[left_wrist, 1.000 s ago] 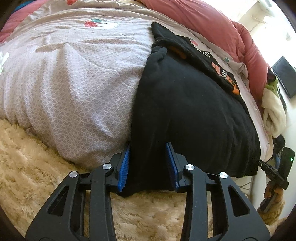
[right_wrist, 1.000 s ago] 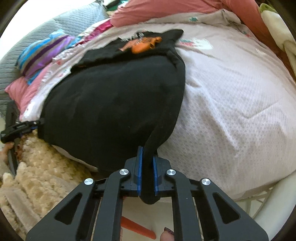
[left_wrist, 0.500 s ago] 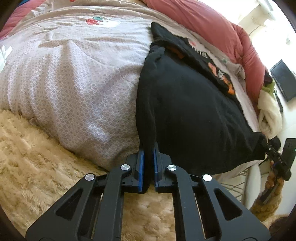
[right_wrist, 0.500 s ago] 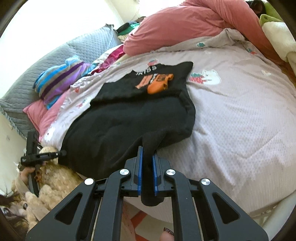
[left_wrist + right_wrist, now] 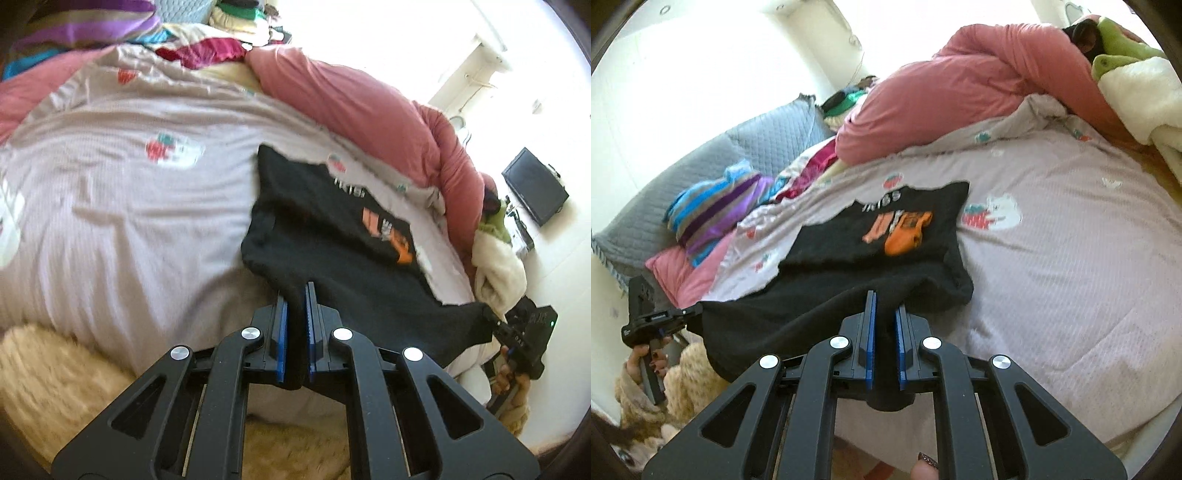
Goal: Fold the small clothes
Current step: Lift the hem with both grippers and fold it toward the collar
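The left gripper (image 5: 294,325) is pressed together on one near corner of the black cotton T-shirt with orange print (image 5: 332,236); the right gripper (image 5: 885,328) pinches the other corner. Both corners are raised, so the hem hangs taut between them, probably for carrying toward 12 o'clock over the printed half, which lies flat on the pale lilac quilted bedspread (image 5: 1071,266). A rumpled pink duvet (image 5: 960,92) lies beyond, at 12 o'clock.
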Motion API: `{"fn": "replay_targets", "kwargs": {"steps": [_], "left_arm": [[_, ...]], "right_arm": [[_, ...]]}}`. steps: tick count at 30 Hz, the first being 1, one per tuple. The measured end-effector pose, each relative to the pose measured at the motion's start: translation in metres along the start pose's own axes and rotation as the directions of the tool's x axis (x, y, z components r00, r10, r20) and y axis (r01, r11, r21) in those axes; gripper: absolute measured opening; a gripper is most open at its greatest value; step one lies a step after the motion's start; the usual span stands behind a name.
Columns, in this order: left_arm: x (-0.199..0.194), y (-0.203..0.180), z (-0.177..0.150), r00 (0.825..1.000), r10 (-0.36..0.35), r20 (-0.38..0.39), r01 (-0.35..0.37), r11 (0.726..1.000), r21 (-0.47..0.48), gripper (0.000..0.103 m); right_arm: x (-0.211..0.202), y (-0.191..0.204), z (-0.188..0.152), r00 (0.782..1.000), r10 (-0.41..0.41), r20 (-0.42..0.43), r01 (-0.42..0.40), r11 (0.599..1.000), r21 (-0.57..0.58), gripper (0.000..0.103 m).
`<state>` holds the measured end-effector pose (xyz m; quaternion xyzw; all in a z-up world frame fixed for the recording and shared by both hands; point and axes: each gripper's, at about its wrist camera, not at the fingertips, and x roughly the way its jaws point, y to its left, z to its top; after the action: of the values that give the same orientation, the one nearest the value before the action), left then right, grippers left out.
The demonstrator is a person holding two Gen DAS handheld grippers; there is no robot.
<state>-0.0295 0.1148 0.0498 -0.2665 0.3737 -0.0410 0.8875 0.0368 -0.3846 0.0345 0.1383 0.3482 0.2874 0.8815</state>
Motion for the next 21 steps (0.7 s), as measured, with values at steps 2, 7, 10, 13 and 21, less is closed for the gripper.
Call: {"fn": "replay_targets", "kwargs": {"steps": [2, 7, 10, 13, 21], "left_arm": [[0.001, -0.001, 0.01, 1.0, -0.007, 0.015, 0.007, 1.0, -0.003, 0.003], [0.003, -0.009, 0.033, 0.998, -0.038, 0.054, 0.038, 0.999, 0.0, 0.003], [0.005, -0.016, 0.047, 0.997, -0.034, 0.071, 0.033, 0.999, 0.016, 0.003], [0.008, -0.02, 0.06, 0.995, -0.034, 0.089, 0.033, 0.999, 0.018, 0.003], [0.024, -0.026, 0.086, 0.994, -0.008, 0.108, 0.005, 1.0, 0.024, 0.003]], "right_arm": [[-0.003, -0.002, 0.007, 1.0, 0.006, 0.031, -0.006, 1.0, 0.01, 0.008], [-0.006, -0.003, 0.021, 0.997, 0.004, 0.077, -0.005, 1.0, 0.016, 0.008], [-0.003, -0.005, 0.03, 0.996, 0.005, 0.091, -0.008, 0.999, 0.032, 0.008], [-0.001, -0.006, 0.039, 0.994, -0.003, 0.109, 0.0, 1.0, 0.029, 0.008], [0.011, -0.012, 0.064, 0.989, -0.022, 0.146, 0.015, 0.999, 0.051, 0.008]]}}
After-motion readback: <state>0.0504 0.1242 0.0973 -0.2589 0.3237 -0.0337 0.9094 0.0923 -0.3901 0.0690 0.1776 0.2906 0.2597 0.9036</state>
